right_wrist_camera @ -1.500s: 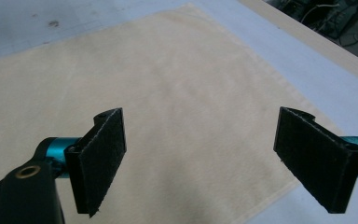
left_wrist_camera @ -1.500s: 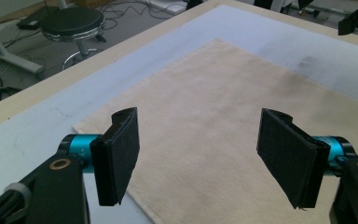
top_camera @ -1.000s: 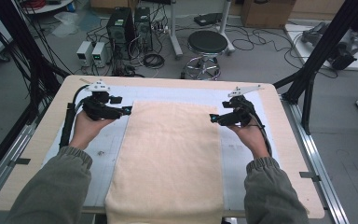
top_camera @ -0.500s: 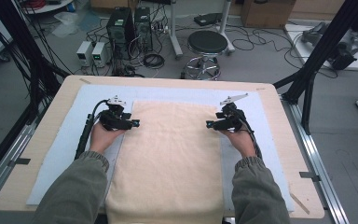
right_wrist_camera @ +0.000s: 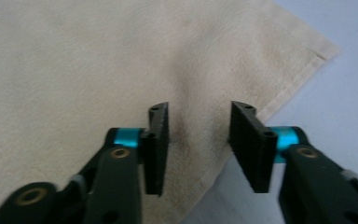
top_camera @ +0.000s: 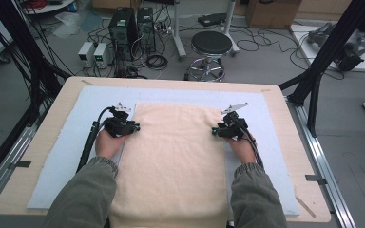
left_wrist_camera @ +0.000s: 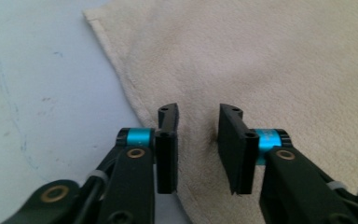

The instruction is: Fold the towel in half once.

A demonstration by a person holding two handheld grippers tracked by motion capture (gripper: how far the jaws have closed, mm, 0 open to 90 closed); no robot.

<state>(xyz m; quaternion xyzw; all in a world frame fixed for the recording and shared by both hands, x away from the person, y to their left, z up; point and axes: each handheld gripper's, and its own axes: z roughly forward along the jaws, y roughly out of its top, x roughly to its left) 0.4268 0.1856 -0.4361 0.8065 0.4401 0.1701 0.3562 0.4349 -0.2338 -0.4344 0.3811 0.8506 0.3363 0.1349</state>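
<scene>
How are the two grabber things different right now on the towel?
The left gripper sits at the towel's left edge, the right gripper at its right edge. The left jaws stand closer together than the right jaws. Both have just been closing, pressing down with a ridge of towel bunching between the jaws, not yet pinched.

A cream terry-cloth towel (top_camera: 176, 161) lies flat in the middle of a pale blue foam mat (top_camera: 62, 161), which covers the light wooden tabletop (top_camera: 38, 118). The left hand-held gripper (top_camera: 134, 127) sits at the towel's left edge, the right hand-held gripper (top_camera: 216, 131) at its right edge. Behind the tabletop, a round black stool (top_camera: 211, 43) stands on the floor.
</scene>
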